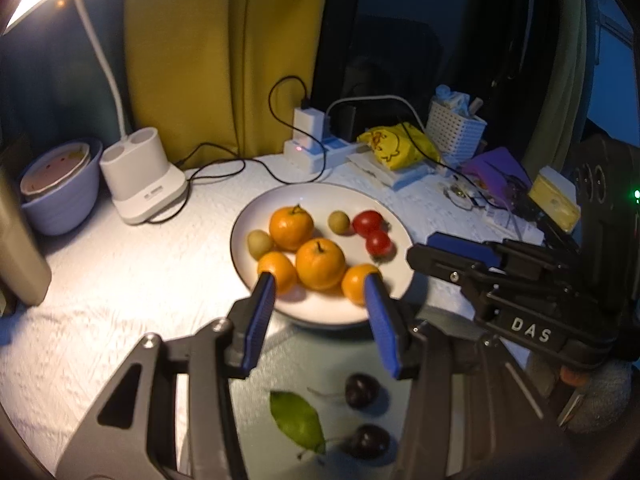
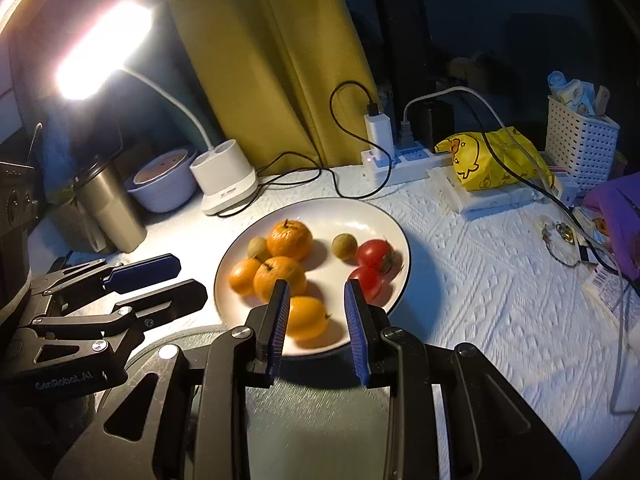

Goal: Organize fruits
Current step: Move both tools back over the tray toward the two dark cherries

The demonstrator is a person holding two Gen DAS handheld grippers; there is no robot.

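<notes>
1. The left gripper [image 1: 320, 286] hangs over the near edge of the white plate [image 1: 280, 196], blue pads partly apart, nothing between them.
2. The right gripper [image 2: 317, 294] beside it is narrow and empty.
3. On the plate lie four oranges [image 1: 320, 264], two tomatoes [image 1: 367, 222] and two small greenish fruits [image 1: 339, 222].
4. Two dark cherries [image 1: 362, 390] and a leaf [image 1: 296, 420] lie on a nearer green plate [image 1: 260, 412].

We see a white plate [image 2: 384, 216] with a dark rim bearing orange citrus [image 2: 289, 239], red tomatoes [image 2: 373, 253] and dull yellow-green small fruits [image 2: 344, 246]. Near us, dark cherries [image 1: 362, 390] and a green leaf [image 1: 296, 420] lie on a grey-green plate [image 1: 280, 360]. Far right sits a yellow bag [image 2: 496, 156] with a duck pattern, against a mustard curtain [image 2: 272, 60].
</notes>
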